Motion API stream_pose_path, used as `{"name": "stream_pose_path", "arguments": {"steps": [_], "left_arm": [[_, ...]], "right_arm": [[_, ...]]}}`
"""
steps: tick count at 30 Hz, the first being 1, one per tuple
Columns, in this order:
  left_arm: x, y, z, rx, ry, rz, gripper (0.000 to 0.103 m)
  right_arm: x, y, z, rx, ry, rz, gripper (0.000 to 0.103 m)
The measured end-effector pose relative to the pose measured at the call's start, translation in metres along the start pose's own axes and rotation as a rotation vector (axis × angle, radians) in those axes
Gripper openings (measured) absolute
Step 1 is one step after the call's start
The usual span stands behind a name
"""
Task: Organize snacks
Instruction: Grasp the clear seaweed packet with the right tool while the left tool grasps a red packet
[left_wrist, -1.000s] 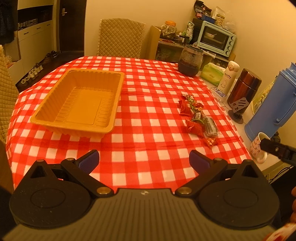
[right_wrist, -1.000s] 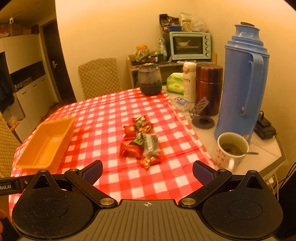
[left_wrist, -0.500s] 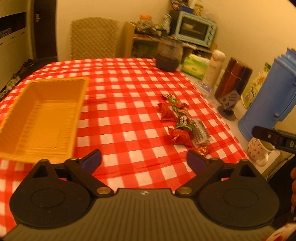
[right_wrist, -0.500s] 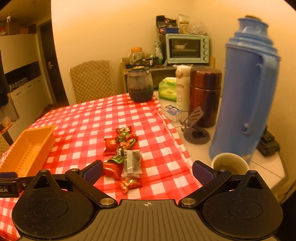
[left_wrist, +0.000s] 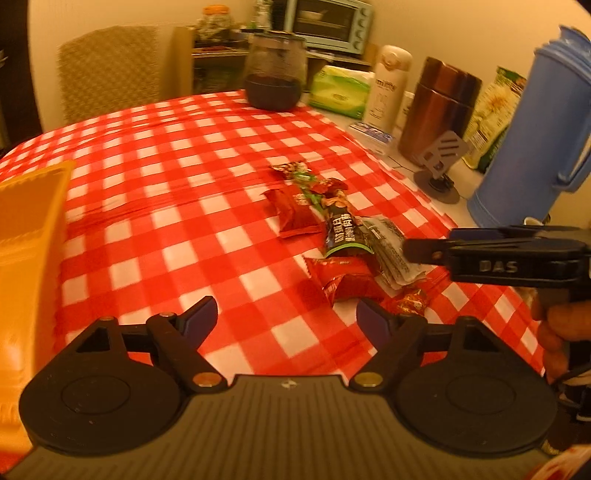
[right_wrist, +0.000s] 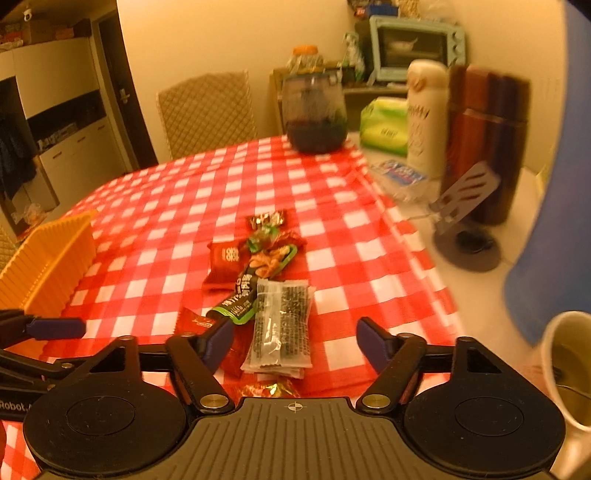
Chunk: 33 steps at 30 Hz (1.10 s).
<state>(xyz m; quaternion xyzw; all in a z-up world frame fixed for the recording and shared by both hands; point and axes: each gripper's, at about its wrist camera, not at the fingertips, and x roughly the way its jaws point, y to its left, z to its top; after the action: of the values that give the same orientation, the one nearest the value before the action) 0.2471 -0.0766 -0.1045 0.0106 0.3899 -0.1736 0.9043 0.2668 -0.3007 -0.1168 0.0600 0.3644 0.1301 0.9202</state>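
Orange plastic, the tray (left_wrist: 29, 236) sits off to the left of my left hand-held gripper (left_wrist: 286, 317), now cut by the frame edge since I have swung toward the snack pile (left_wrist: 332, 236). Both sets of jaws have just been closing and stand half-narrowed, nothing pressed between them, so I judge the first pick is near. Ahead of my right hand-held gripper (right_wrist: 293, 338), the clear seaweed packet (right_wrist: 280, 325) lies flat on the bench (right_wrist: 207, 192) between its jaws, long axis pointing straight away from me.
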Motion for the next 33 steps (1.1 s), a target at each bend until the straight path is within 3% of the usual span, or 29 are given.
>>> {"name": "stream_pose_path", "arguments": {"steps": [3,7,15,18,23,30,33], "left_arm": [[0.016,-0.002,0.006,0.065,0.0,-0.037,0.076],[0.033,-0.009,0.013,0.179,-0.013,-0.072,0.073],[0.053,-0.026,0.023,0.38,-0.033,-0.177,0.072],[0.062,-0.03,0.023,0.41,-0.006,-0.2,0.064],[0.061,-0.028,0.02,0.381,0.021,-0.2,0.04],[0.052,-0.029,0.013,0.415,0.041,-0.209,0.038],[0.056,-0.036,0.016,0.482,0.037,-0.221,0.04]], "right_arm": [[0.017,-0.001,0.0,-0.013,0.031,0.013,0.064],[0.028,-0.006,-0.001,-0.014,0.053,0.045,0.04],[0.019,-0.013,-0.007,-0.034,0.038,0.023,0.038],[0.015,-0.017,-0.009,-0.027,0.038,0.012,0.038],[0.01,-0.021,-0.012,-0.029,0.039,-0.008,0.038],[0.013,-0.021,-0.015,-0.038,0.047,-0.034,0.038],[0.015,-0.021,-0.016,-0.036,0.052,-0.041,0.039]]}}
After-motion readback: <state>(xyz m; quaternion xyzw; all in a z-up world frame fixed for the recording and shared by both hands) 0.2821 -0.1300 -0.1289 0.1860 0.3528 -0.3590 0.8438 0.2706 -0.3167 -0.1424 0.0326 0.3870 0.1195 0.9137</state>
